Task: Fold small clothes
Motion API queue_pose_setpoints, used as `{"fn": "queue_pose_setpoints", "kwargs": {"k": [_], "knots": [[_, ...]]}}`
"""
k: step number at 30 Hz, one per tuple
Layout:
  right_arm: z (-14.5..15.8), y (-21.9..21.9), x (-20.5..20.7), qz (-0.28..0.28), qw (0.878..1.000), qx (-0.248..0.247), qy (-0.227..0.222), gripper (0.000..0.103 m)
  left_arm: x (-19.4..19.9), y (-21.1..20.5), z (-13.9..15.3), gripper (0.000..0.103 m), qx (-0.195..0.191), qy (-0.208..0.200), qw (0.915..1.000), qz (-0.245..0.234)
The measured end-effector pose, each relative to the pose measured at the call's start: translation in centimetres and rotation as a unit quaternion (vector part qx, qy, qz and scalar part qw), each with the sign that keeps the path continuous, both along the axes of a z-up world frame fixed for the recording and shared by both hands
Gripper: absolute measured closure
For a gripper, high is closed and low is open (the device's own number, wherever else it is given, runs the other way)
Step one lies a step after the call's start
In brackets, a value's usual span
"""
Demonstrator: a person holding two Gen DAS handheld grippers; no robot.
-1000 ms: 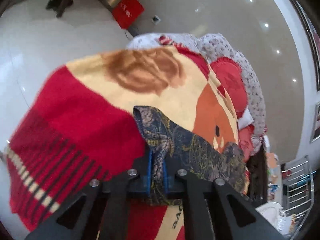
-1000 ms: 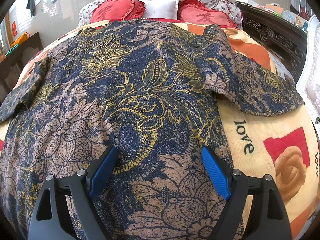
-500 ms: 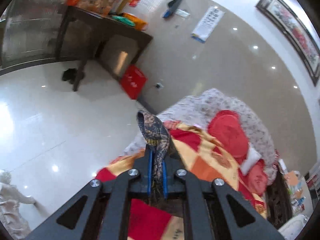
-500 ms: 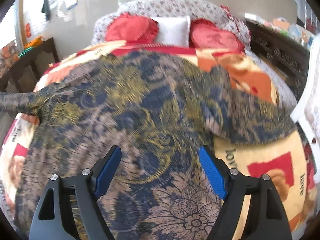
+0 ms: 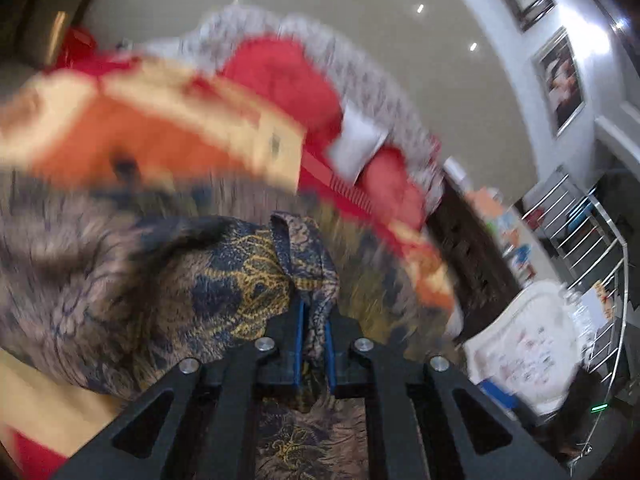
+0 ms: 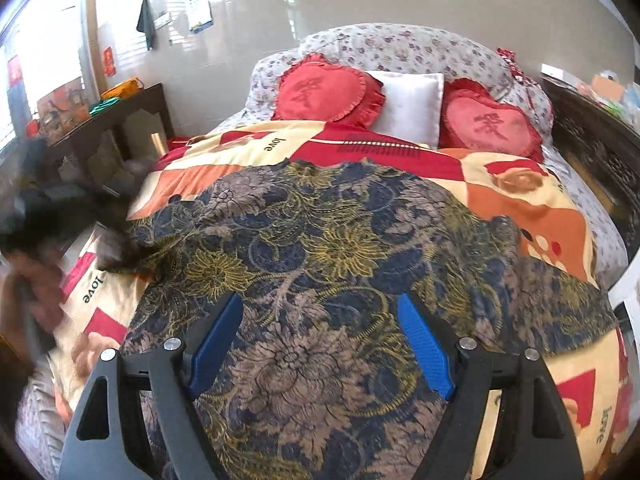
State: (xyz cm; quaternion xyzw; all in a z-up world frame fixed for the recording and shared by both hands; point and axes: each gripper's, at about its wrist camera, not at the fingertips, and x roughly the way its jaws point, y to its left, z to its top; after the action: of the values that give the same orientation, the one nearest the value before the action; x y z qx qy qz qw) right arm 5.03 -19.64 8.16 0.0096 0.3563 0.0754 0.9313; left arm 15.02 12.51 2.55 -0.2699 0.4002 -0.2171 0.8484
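Behind floral garment (image 6: 320,280), heart cushions (image 6: 324,88), white pillow (image 6: 408,100), dark side table (image 6: 108,120)

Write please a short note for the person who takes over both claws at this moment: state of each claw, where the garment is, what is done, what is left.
Left claw: shut on a bunched edge of the floral garment, carrying it over the rest of the cloth.
Right claw: open, holds nothing, hovering above the near part of the garment.
The garment lies spread on the blanket of the bed, below the heart pillows.
Done: one edge is gripped and lifted.
Left: lay that edge down across the garment, release, then make the other folds. No finished fold shows yet.
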Motion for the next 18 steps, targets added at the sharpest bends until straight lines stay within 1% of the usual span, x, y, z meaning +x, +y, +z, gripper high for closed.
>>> {"fn": "queue_pose_setpoints", "kwargs": {"k": [2, 4, 5, 6, 8, 9, 10, 11, 13, 15, 16, 18], "knots": [[-1.2, 0.3, 1.0, 0.018, 1.000, 0.008, 0.002, 0.048, 0.7, -1.7, -3.9, 0.088, 0.025, 0.046, 0.9986, 0.004], [-2.6, 0.6, 2.3, 0.034, 0.999, 0.024, 0.012, 0.048, 0.4, -2.1, -6.0, 0.085, 0.034, 0.076, 0.9965, -0.003], [-3.1, 0.8, 2.8, 0.042, 0.998, 0.031, 0.015, 0.050, -0.2, -1.9, -6.2, 0.078, 0.032, 0.076, 0.9965, -0.007], [-3.9, 1.3, 3.7, 0.060, 0.997, 0.046, 0.023, 0.052, -0.8, -1.7, -6.2, 0.075, 0.030, 0.070, 0.9970, -0.011], [-5.0, 2.4, 5.0, 0.086, 0.994, 0.064, 0.029, 0.054, -2.5, -0.9, -5.7, 0.059, 0.033, 0.052, 0.9980, -0.014], [-5.7, 3.2, 6.1, 0.102, 0.991, 0.077, 0.032, 0.054, -3.2, -0.4, -5.7, 0.056, 0.034, 0.047, 0.9982, -0.015], [-6.3, 3.9, 6.8, 0.112, 0.989, 0.087, 0.035, 0.054, -4.1, 0.1, -5.5, 0.051, 0.039, 0.042, 0.9983, -0.011], [-7.1, 4.9, 8.1, 0.126, 0.986, 0.099, 0.044, 0.055, -5.2, 0.5, -5.7, 0.047, 0.051, 0.036, 0.9981, -0.003], [-8.5, 6.5, 9.9, 0.145, 0.982, 0.107, 0.060, 0.057, -6.2, 0.5, -6.1, 0.047, 0.069, 0.025, 0.9973, 0.001], [-9.9, 8.1, 11.5, 0.159, 0.979, 0.105, 0.077, 0.062, -7.8, 1.0, -6.8, 0.047, 0.063, -0.003, 0.9980, 0.007], [-10.6, 9.0, 12.3, 0.160, 0.978, 0.100, 0.088, 0.062, -8.0, 0.8, -6.8, 0.047, 0.063, -0.007, 0.9979, 0.010], [-11.7, 9.7, 13.1, 0.147, 0.979, 0.090, 0.106, 0.062, -8.3, 0.7, -6.6, 0.047, 0.074, -0.012, 0.9970, 0.020]]}}
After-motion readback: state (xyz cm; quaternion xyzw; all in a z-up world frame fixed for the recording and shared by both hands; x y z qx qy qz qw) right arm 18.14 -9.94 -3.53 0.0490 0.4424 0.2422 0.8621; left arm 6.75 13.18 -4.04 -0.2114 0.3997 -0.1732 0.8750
